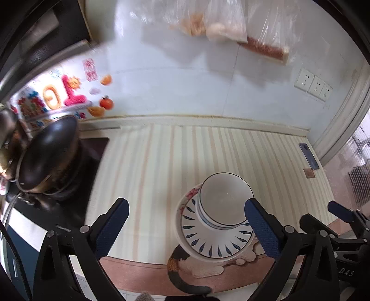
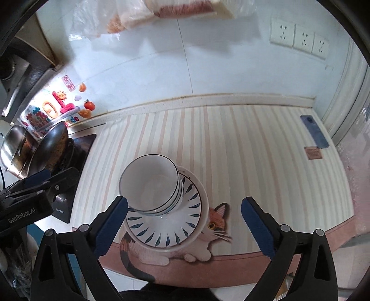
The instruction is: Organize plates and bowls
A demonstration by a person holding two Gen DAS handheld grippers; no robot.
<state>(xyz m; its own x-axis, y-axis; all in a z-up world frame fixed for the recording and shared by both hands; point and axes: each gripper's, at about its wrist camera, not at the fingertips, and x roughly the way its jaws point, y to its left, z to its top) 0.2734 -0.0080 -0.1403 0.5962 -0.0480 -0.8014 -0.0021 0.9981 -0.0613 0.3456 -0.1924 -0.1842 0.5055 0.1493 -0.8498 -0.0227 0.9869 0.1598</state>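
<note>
White bowls (image 1: 225,199) with dark rims are stacked on a white plate with blue leaf marks (image 1: 215,240), which lies on a second plate with a floral rim (image 1: 189,193). The stack sits near the front edge of the striped mat. My left gripper (image 1: 187,229) is open and empty above the mat, with the stack by its right finger. In the right wrist view the bowls (image 2: 150,183) and the leaf plate (image 2: 166,224) sit by the left finger of my right gripper (image 2: 185,227), which is open and empty. The left gripper's body (image 2: 34,194) shows at left.
A striped mat with a cat picture (image 2: 231,143) covers the counter. A black wok (image 1: 48,152) stands on the stove at left. A phone (image 2: 314,132) and a small card (image 2: 313,152) lie at back right. Wall sockets (image 2: 300,39) and hanging food bags (image 1: 222,20) are above.
</note>
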